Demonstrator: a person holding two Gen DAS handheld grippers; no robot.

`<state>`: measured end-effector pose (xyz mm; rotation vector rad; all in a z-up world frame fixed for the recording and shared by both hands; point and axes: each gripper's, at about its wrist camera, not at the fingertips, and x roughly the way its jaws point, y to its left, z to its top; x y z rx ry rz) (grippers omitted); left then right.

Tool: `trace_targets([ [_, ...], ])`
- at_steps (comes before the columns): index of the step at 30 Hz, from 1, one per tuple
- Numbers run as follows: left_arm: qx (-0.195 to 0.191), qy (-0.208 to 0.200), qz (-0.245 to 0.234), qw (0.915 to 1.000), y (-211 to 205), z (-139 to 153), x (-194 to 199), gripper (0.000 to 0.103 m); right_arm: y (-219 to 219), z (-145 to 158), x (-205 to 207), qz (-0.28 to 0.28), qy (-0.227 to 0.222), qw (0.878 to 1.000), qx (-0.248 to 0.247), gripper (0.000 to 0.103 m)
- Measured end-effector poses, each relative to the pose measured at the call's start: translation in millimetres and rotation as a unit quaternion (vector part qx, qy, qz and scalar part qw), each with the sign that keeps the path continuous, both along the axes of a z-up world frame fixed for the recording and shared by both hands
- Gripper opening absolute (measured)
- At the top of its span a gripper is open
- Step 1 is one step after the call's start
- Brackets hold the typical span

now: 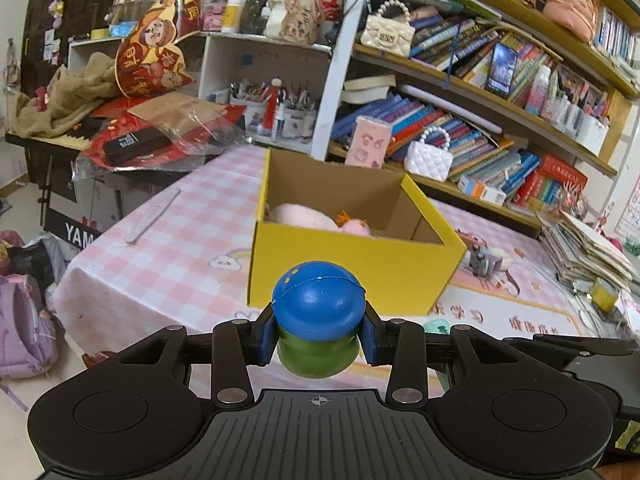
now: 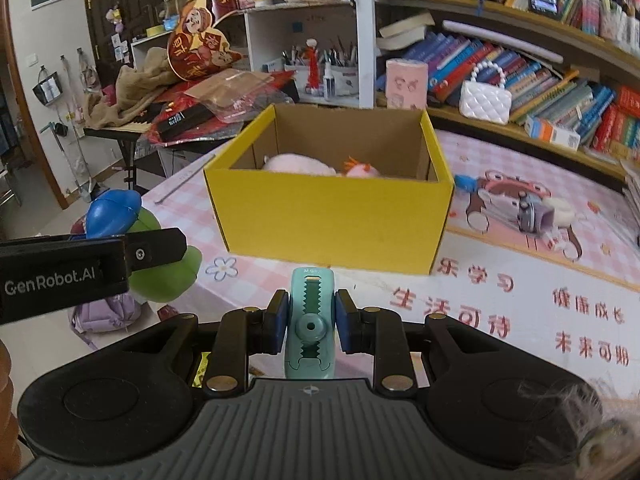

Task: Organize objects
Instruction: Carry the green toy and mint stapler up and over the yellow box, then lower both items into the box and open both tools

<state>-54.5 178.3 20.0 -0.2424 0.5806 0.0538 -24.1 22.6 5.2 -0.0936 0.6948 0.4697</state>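
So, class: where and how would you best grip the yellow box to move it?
Judging by its shape, grip the yellow box by one thin upright cardboard wall, coming from above with one finger inside and one outside. The top is open and the rim bare; the body looks far too wide to span. Both grippers are occupied now.

Your right gripper (image 2: 310, 322) has its jaws clamped on a teal stapler-like tool (image 2: 309, 320), which stands upright between the blue pads (image 2: 343, 320). Straight ahead on the pink checked tablecloth (image 2: 520, 280) sits the open yellow box (image 2: 332, 220), with a pink plush toy (image 2: 298, 164) lying inside next to something orange-tufted. At your left, the left gripper (image 2: 132, 258) carries a blue-and-green toy (image 2: 152, 248), level with the box's near left corner. A small purple-grey toy (image 2: 536, 210) lies on the cloth right of the box
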Motion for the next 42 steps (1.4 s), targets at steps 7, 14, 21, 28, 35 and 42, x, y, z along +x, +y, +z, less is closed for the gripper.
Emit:
trace_targets([
  [7, 0.004, -0.024, 0.006, 0.9997, 6, 12, 20, 0.038, 0, 22, 29, -0.016, -0.041, 0.999, 0.019, 0.024],
  [14, 0.017, -0.045, 0.013, 0.9988, 10, 24, 62, 0.039, 9, 51, 88, -0.023, -0.081, 0.996, 0.041, 0.024],
  [21, 0.028, -0.032, 0.022, 0.9988, 7, 12, 112, 0.039, 17, 47, 142, -0.014, -0.081, 0.996, 0.030, 0.024],
  [28, 0.052, 0.008, 0.026, 0.9983, -2, -8, 156, 0.039, 26, 23, 193, 0.005, -0.055, 0.998, 0.008, 0.024],
  [35, 0.073, 0.052, 0.023, 0.9957, -8, -27, 180, 0.039, 39, -11, 226, 0.030, -0.006, 0.999, -0.024, 0.024],
  [42, 0.095, 0.072, 0.024, 0.9925, -6, -37, 192, 0.039, 50, -33, 245, 0.053, 0.041, 0.997, -0.048, 0.024],
])
